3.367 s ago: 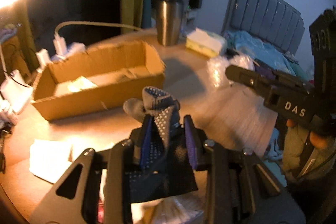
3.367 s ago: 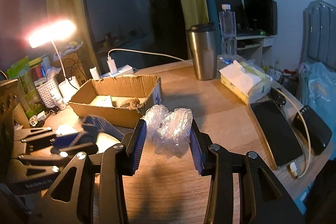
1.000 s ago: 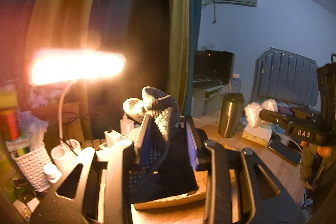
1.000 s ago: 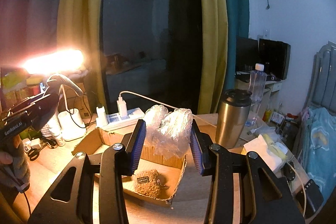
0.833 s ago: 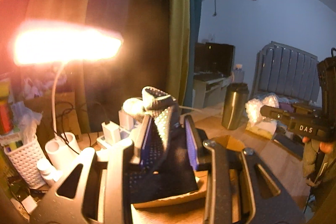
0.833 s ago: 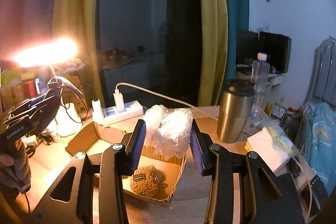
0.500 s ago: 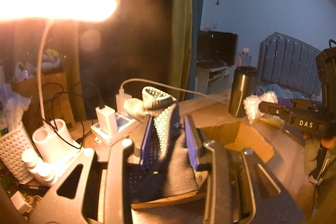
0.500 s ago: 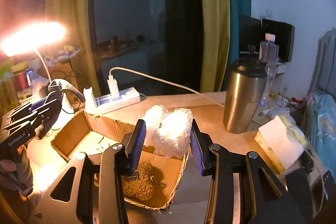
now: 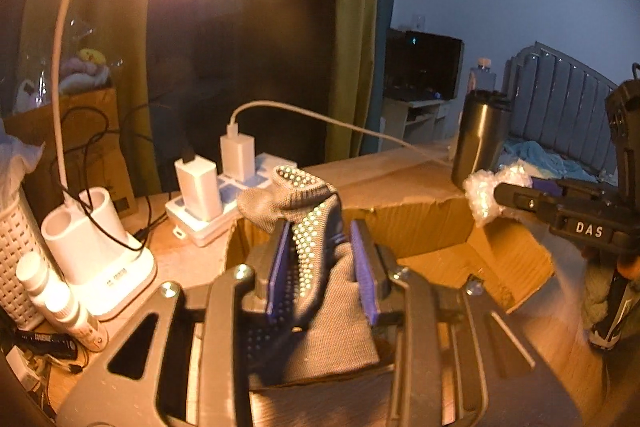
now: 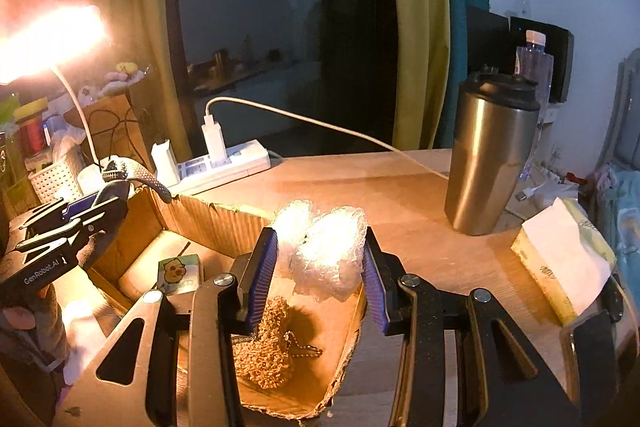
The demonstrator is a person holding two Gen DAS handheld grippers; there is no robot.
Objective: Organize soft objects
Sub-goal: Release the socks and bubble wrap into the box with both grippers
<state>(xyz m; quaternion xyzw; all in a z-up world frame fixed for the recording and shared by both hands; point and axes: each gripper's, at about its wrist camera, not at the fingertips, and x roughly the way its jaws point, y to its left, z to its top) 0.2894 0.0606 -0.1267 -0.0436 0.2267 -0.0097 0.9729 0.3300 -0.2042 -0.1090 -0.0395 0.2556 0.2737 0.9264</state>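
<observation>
My left gripper (image 9: 322,269) is shut on a grey sock (image 9: 316,251) with rows of pale grip dots, its toe folding over above the blue pads. It hangs over the left end of an open cardboard box (image 9: 432,223). My right gripper (image 10: 318,269) is shut on a wad of clear bubble wrap (image 10: 324,247) above the box (image 10: 200,219) near its right end. Inside lie a brown fuzzy keychain toy (image 10: 268,347) and a small card with a cartoon animal (image 10: 178,273). In the right wrist view the left gripper (image 10: 86,209) with the sock (image 10: 140,177) is at the far left.
A steel tumbler (image 10: 490,155), a water bottle (image 10: 534,63) and a tissue pack (image 10: 560,267) stand right of the box. Behind it lie a white power strip (image 10: 224,163) with chargers and a cable. A lit desk lamp (image 9: 96,259), small bottles and a white basket (image 9: 18,255) crowd the left.
Both grippers have come down and forward over the box, still holding the sock and the bubble wrap. The box and table now fill more of both views.
</observation>
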